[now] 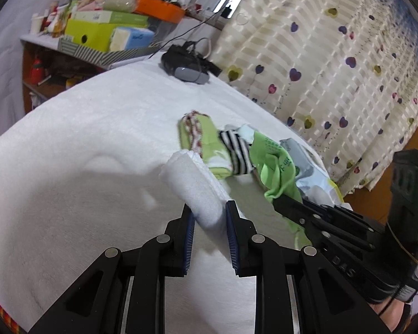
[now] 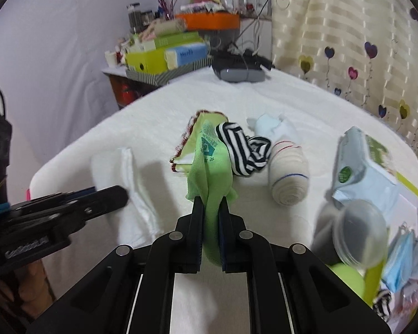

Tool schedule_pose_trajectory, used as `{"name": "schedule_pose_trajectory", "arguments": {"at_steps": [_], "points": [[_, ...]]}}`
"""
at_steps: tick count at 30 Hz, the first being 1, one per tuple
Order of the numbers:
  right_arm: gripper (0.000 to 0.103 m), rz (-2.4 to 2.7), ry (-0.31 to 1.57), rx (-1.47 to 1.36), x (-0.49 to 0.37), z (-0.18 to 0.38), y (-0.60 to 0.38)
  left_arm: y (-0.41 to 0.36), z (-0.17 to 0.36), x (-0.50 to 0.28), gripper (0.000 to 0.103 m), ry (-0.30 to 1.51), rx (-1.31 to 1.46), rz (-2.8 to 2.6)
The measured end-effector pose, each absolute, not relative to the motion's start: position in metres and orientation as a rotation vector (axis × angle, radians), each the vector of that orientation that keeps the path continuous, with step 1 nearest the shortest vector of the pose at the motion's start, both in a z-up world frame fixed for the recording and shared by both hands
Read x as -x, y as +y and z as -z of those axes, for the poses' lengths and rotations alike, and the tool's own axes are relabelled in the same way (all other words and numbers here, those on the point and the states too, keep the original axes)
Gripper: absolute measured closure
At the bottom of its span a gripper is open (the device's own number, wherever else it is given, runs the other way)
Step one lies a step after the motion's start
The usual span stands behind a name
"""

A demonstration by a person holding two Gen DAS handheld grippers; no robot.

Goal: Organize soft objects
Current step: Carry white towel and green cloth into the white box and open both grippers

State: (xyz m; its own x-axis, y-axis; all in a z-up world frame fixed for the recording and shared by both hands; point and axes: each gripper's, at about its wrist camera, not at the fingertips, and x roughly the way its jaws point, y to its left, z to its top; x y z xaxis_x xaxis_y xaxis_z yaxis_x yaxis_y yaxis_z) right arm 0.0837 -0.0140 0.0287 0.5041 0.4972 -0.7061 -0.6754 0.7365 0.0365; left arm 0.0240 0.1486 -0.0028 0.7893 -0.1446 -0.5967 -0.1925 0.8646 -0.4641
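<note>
Left wrist view: the left tool (image 1: 209, 211) was clamped on the near end of a white cloth (image 1: 192, 183), a thick, fuzzy folded piece lifted a little off the white fleecy bed cover (image 1: 83, 144). It looked light and limp — the free end would likely sag, so a hold near the fold seemed soundest. Beyond it lay a folded green towel (image 1: 200, 139) with a red-stitched hem and a striped sock (image 1: 237, 153). The right tool (image 1: 278, 203) reached in from the right, pinching a green cloth (image 1: 273, 167).

Right wrist view: the right tool (image 2: 210, 203) was closed tight on that green cloth (image 2: 209, 172), a thin, smooth, printed fabric bunched into a narrow strip between the pads. Its far part draped toward the green towel (image 2: 186, 150) and the black-and-white sock (image 2: 245, 150) — whether it touched them I could not tell. So thin a cloth would probably slip or stretch if tugged, so a gathered pinch suited it. A rolled cream bandage (image 2: 288, 175), ribbed and firm-looking, lay to the right, with a pale blue cloth (image 2: 273, 128) behind and a glossy wipes pack (image 2: 362, 167) farther right. The left tool (image 2: 108, 194) lay over the white cloth (image 2: 125, 172).
</note>
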Motion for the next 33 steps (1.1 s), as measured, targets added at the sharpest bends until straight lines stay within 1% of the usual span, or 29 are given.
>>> {"name": "schedule_pose_trajectory", "arguments": {"at_steps": [16, 33], "points": [[0.093, -0.686, 0.627, 0.157, -0.041, -0.071, -0.087, 0.077, -0.043, -0.009, 0.082, 0.614, 0.415, 0.084], [0.093, -0.599, 0.549, 0.066, -0.023, -0.088, -0.16, 0.005, -0.073, -0.008, 0.082, 0.585, 0.299, 0.184]]}}
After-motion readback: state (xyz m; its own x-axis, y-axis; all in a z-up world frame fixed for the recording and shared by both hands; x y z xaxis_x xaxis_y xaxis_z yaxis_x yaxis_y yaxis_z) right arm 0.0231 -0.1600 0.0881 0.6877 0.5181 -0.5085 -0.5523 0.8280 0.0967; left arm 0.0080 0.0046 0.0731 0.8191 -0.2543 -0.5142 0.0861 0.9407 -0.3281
